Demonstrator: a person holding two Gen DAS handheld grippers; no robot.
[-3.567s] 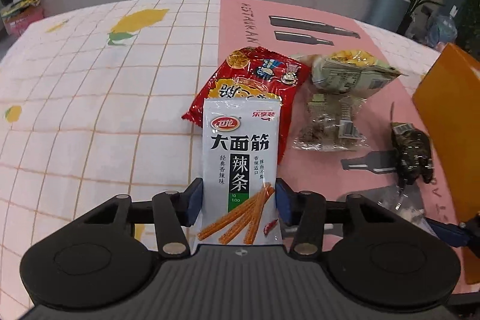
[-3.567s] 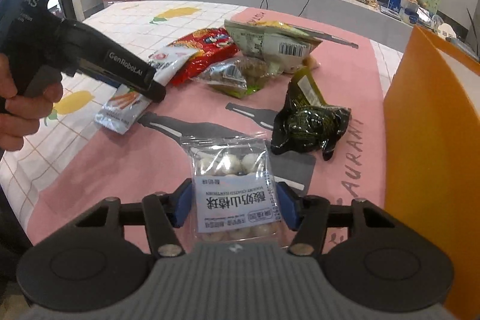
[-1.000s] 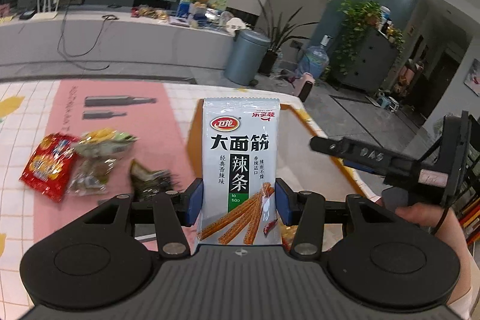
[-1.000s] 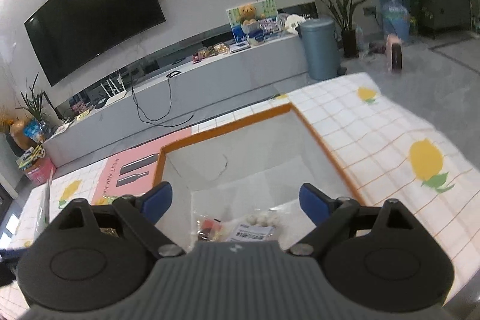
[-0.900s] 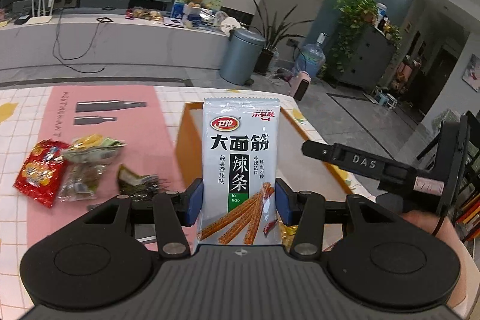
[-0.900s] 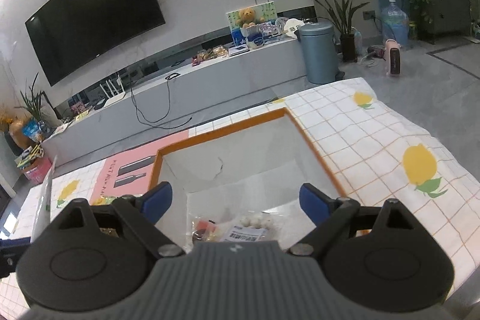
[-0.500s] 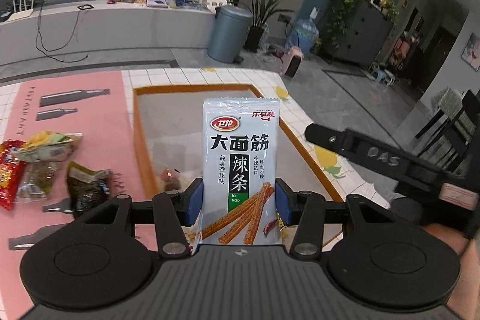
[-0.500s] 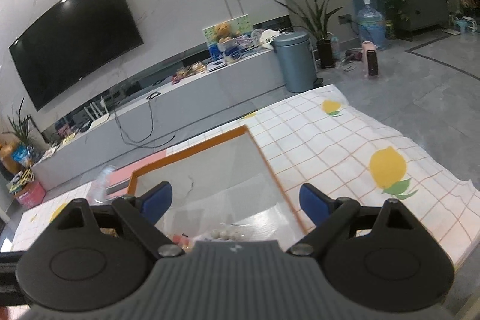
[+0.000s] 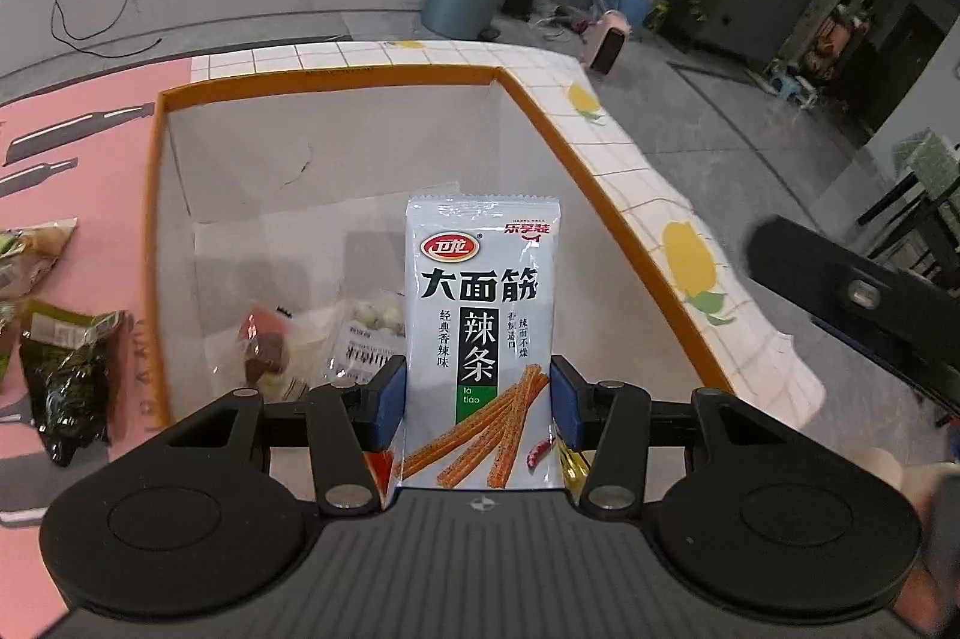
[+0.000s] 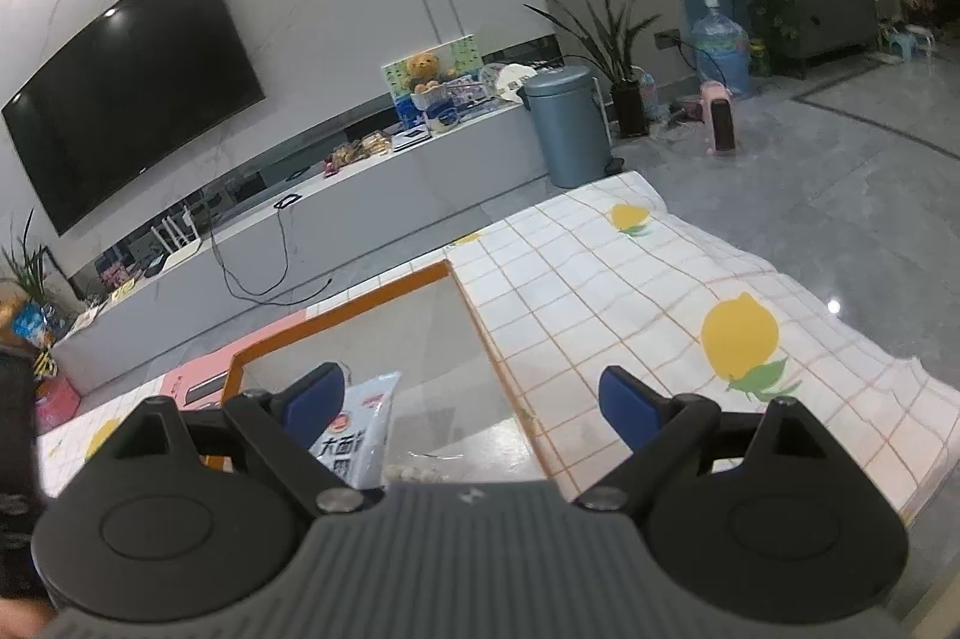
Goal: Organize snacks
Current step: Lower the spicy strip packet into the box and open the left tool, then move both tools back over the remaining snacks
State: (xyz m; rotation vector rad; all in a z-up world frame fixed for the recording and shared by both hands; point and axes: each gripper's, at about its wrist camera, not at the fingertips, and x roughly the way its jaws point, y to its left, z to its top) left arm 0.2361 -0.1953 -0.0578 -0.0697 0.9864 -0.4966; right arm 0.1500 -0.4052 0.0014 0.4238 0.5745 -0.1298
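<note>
My left gripper [image 9: 478,402] is shut on a white spicy-strip snack packet [image 9: 482,339] and holds it upright over the orange-rimmed box [image 9: 336,84]. Inside the box lie a clear bag of white balls [image 9: 369,339] and a small red-brown snack pack [image 9: 264,348]. My right gripper [image 10: 474,399] is open and empty, raised above the box's right side [image 10: 462,297]. The white packet also shows in the right wrist view [image 10: 357,435], next to the left fingertip.
A dark green snack pack [image 9: 69,369] and other packs [image 9: 30,255] lie on the pink mat left of the box. The lemon-print tablecloth [image 9: 684,243] drops off at the table's right edge. The right gripper's body [image 9: 852,303] is at the right.
My left gripper carried the white packet from the pink mat to above the box. My right gripper let go of the bag of white balls into the box and has risen and swung right.
</note>
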